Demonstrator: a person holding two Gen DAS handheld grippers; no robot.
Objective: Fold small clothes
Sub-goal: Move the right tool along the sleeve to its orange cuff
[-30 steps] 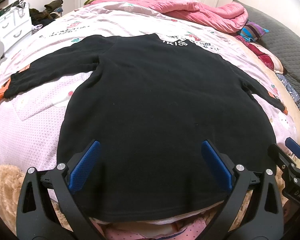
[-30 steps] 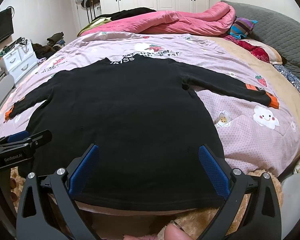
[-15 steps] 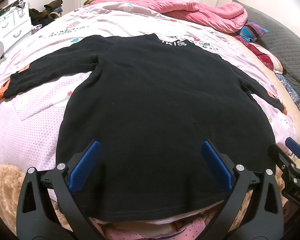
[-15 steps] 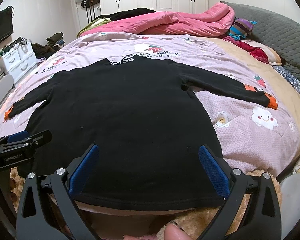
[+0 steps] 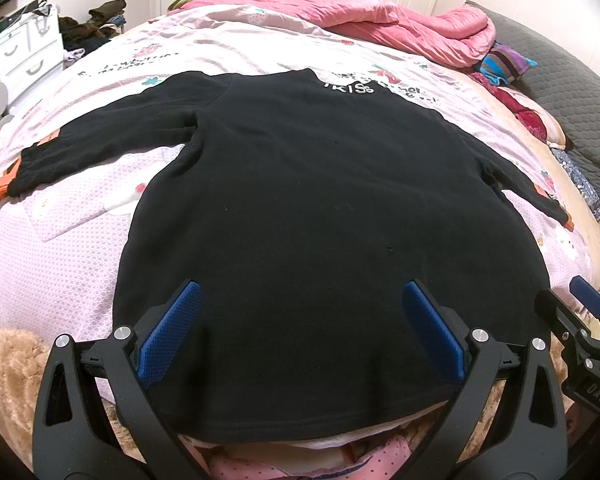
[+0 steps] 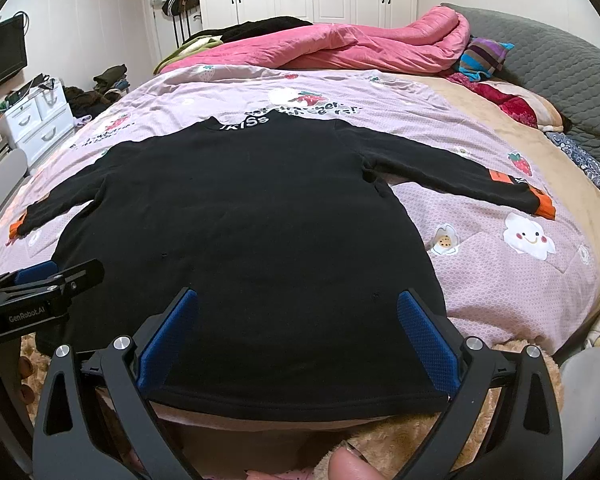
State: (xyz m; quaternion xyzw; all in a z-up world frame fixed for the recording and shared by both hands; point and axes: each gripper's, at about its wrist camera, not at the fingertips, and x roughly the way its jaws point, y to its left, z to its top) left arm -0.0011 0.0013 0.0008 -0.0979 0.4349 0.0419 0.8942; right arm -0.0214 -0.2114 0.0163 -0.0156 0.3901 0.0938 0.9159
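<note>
Hovering unchanged over the past second, the left tongs (image 5: 298,330) and right tongs (image 6: 298,334) gape wide and empty above the hem of the black sweater (image 6: 240,216) (sleeves outstretched) lying flat on the bed (image 6: 500,280), folding not yet begun.

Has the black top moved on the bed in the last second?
No. The black top lies spread flat as before; its collar lettering sits at the same spot against the strawberry print on the bedspread.
</note>
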